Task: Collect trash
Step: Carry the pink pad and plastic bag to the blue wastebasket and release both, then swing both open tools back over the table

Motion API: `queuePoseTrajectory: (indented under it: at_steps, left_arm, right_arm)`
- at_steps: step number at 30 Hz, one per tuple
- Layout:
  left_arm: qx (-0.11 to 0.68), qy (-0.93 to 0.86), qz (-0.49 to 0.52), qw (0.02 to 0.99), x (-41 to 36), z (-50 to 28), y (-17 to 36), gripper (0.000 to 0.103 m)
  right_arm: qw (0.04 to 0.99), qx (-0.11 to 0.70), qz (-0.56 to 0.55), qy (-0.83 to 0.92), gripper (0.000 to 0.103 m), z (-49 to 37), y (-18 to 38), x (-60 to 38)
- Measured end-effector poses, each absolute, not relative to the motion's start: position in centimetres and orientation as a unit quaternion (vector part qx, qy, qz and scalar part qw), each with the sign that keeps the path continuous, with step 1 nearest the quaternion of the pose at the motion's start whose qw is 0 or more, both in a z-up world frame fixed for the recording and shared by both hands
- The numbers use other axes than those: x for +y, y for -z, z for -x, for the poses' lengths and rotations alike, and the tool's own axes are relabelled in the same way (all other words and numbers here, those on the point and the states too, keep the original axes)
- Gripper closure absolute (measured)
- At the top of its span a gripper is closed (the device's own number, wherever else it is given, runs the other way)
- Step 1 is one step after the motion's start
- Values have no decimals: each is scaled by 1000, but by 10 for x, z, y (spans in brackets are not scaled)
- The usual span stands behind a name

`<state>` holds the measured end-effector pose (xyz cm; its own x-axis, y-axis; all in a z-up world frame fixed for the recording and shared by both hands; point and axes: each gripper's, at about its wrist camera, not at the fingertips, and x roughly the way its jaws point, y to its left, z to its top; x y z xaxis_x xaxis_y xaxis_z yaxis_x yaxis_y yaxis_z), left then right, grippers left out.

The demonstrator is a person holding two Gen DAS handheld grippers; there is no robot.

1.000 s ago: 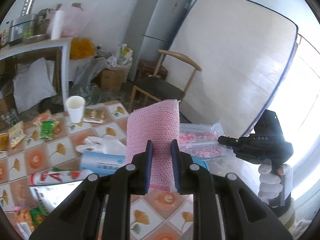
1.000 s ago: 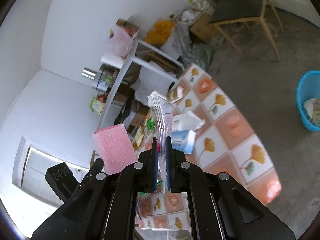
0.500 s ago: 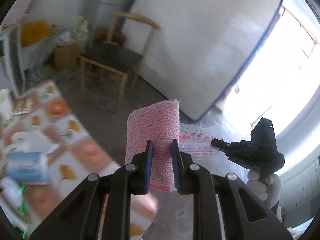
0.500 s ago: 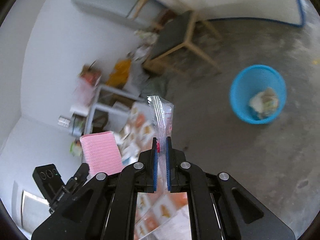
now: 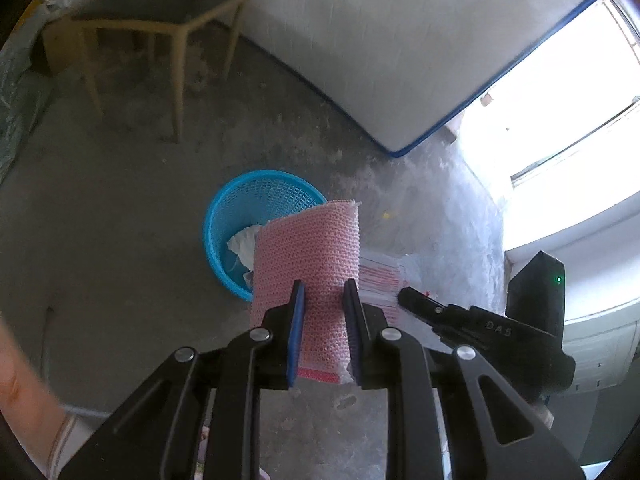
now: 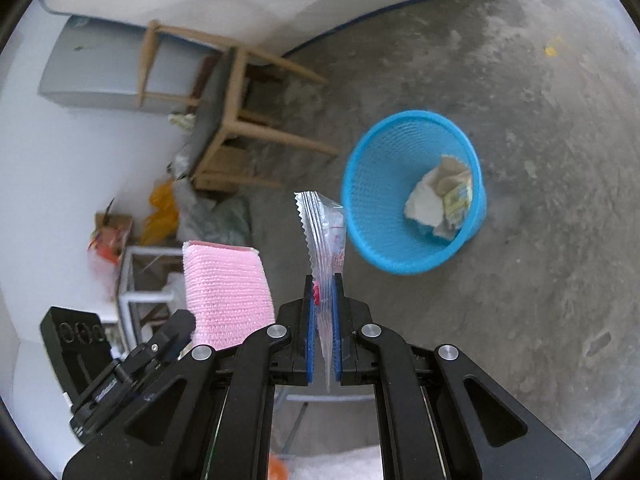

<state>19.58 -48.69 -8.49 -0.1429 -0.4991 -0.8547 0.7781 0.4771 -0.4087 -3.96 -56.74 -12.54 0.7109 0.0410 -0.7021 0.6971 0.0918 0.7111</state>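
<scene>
My left gripper (image 5: pixel 324 286) is shut on a pink mesh scouring pad (image 5: pixel 308 248), which stands upright between the blue pads. Below and just behind the pad, a blue mesh basket (image 5: pixel 240 200) stands on the concrete floor with crumpled paper in it. My right gripper (image 6: pixel 323 280) is shut on a thin clear plastic packet (image 6: pixel 320 224) with red print. In the right wrist view the basket (image 6: pixel 372 184) lies ahead and to the right, holding crumpled wrappers (image 6: pixel 440 196). The two grippers are side by side; the pink pad (image 6: pixel 224 288) shows at left.
A wooden chair (image 5: pixel 160 12) stands on the floor beyond the basket. A mattress (image 5: pixel 400 40) leans on the wall at the back. A grey fridge (image 6: pixel 100 68), plastic bags (image 6: pixel 216 216) and a white shelf frame (image 6: pixel 136 280) are at the left. A person's arm (image 5: pixel 24 392) shows at the lower left.
Both hands swung away from the tiled table and tipped down toward the floor. The blue basket has come into view below them. Both grips are unchanged.
</scene>
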Motion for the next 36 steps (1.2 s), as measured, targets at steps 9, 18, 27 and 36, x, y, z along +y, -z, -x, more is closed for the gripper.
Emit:
queuePoseTrajectory:
  at_steps: [9,18,27,36]
  left_arm:
    - [575,478,-112,655,-516,-216,122,47]
    - [506,511,-99,688,-472,-195,60,47]
    - [409,516,-68,750,-369,-154,-35,37]
    - [358,452,-32,817,-240,-123,-78,28]
  right_arm:
    - [612,314,-642,337,46,34,233,-615]
    - [634,310,-620,343,46,73,216,-591]
    - [726,311,-545,280,46,73,121,-545]
    - [791,328,-484,181,46,53,46,-485]
